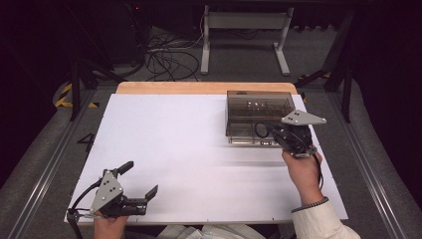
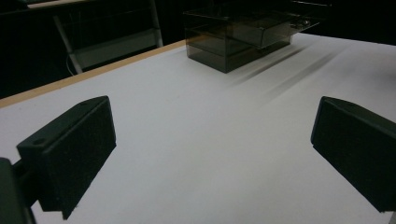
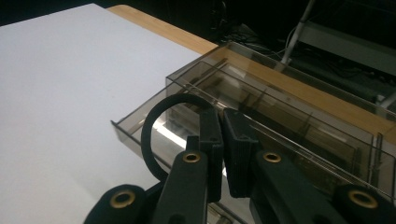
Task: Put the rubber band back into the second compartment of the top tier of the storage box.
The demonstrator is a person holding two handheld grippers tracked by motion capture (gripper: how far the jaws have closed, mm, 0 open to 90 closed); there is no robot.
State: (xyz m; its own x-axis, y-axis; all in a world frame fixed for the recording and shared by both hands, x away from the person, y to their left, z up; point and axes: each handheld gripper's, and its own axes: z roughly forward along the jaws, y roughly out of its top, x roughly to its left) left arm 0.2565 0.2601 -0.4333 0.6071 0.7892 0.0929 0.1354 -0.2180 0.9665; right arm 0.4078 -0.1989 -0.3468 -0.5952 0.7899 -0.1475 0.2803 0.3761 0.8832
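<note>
Jaws of the right gripper (image 3: 223, 140) pinch a black rubber ring (image 3: 154, 121) over the pulled-out drawer of the smoky plastic drawer box (image 1: 259, 107), far right on the white table (image 1: 174, 144). Left gripper (image 1: 141, 179) sits wide open, holding nothing, near left

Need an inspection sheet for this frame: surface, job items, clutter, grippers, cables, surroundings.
Surface: white board on a wooden table, bare across the middle.
Job's things: smoky clear drawer box at far right, its drawer pulled partly out; black ring held over it.
Clutter: nothing seen.
Grippers: right gripper shut on the black ring at the drawer; left gripper open, near the front left corner, holding nothing.
Cables: loose cables on the floor beyond the table.
Surroundings: grey table frame behind, dark room.
</note>
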